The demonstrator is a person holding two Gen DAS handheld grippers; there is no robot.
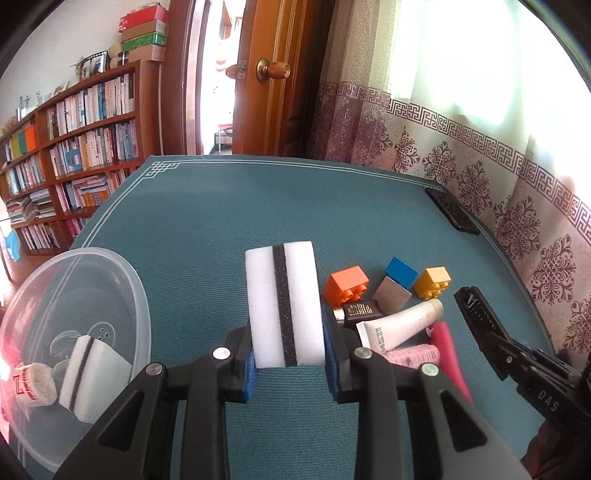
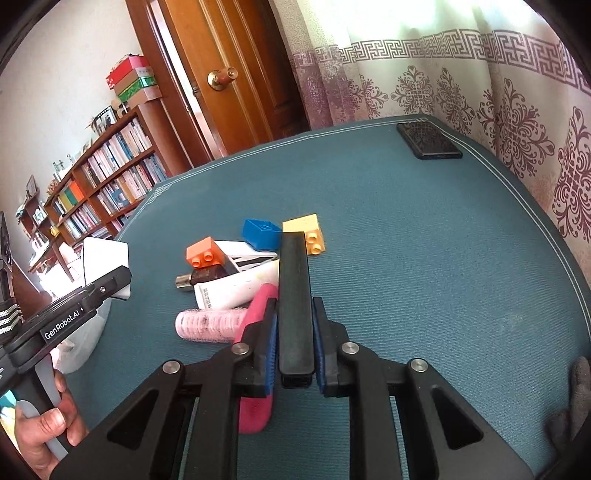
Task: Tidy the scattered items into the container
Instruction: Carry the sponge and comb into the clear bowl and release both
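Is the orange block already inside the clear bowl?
No, the orange block sits on the blue-green mat beside other items, apart from the clear bowl.

L wrist cam looks fwd along its jaws, low over the teal mat (image 1: 258, 206). R wrist cam likewise, from the right. Both share the orange brick (image 1: 346, 285) (image 2: 204, 253) cluster ahead.

this is looking like a lived-in home, a study or sitting room. a tall reddish-brown wooden bookcase (image 1: 79, 155) is standing crammed with books, with coloured cardboard boxes (image 1: 144, 33) piling on top. a varnished wooden door with a round brass knob (image 1: 271, 70) is hanging ajar. pale curtains printed with purple floral motifs (image 1: 480, 177) are glowing with daylight behind a table wearing a teal woven cloth with a white border (image 1: 277, 206).
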